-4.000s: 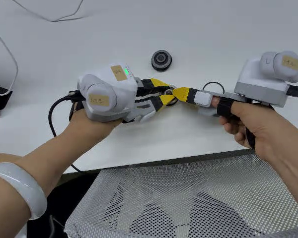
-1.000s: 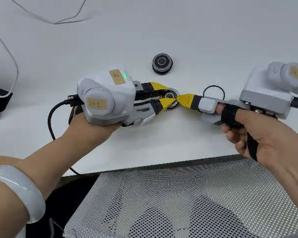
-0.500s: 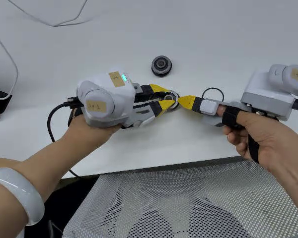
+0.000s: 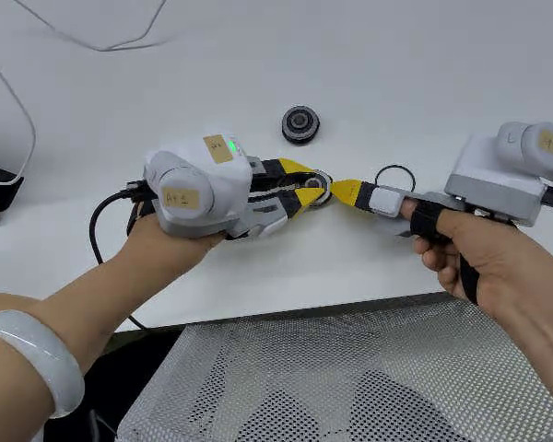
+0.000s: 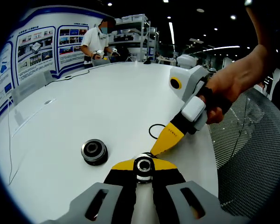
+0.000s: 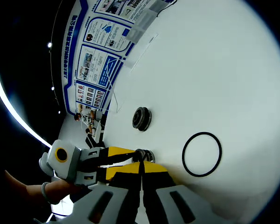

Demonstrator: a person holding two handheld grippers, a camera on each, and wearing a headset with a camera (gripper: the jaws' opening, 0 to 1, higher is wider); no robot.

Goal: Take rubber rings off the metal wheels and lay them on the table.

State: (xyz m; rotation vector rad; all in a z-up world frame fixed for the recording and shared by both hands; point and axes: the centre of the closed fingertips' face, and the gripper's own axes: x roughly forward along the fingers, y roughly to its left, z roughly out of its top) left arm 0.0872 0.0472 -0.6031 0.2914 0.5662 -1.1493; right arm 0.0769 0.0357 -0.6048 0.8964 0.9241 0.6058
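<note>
**A:** What do the left jaws have?

**B:** The left gripper (image 5: 144, 163) is closed on the metal wheel (image 5: 144, 166), with a yellow tip on either side of it. That sits low in the centre of the left gripper view.

**A:** And the right?

**B:** The right gripper (image 6: 141, 167) has its jaws pressed together into one seam, and I can see nothing between them. In the head view its yellow point comes to the wheel's rim from the right. I cannot tell whether it is touching or just off.

**A:** Which step is this, then?

**B:** I judge it is working a ring off the held wheel, with one gripper steadying it and the other set to pick at the rim. The wheel is small and half covered by the tips, so I cannot make out whether it carries a ring.

**A:** Is any ring already off?

**B:** One rubber ring (image 6: 203, 133) lies flat on the table (image 4: 396, 74), at the lower right of the right gripper view. In the head view it is just above the right jaws. A second wheel (image 4: 300, 122) stands well apart, above centre in the head view. Its outer band is dark, so its ring is probably on.

**A:** What does the next move call for?

**B:** The closed point probably needs to get under the rubber's edge, or the jaws need to part slightly and pinch it. Then it pulls away while the left grip holds firm. A slip could twist the wheel out of the tips.

**A:** And further out?

**B:** A cable (image 4: 83, 35) runs across the upper left, and a mesh chair seat (image 4: 332, 378) lies along the bottom.
</note>
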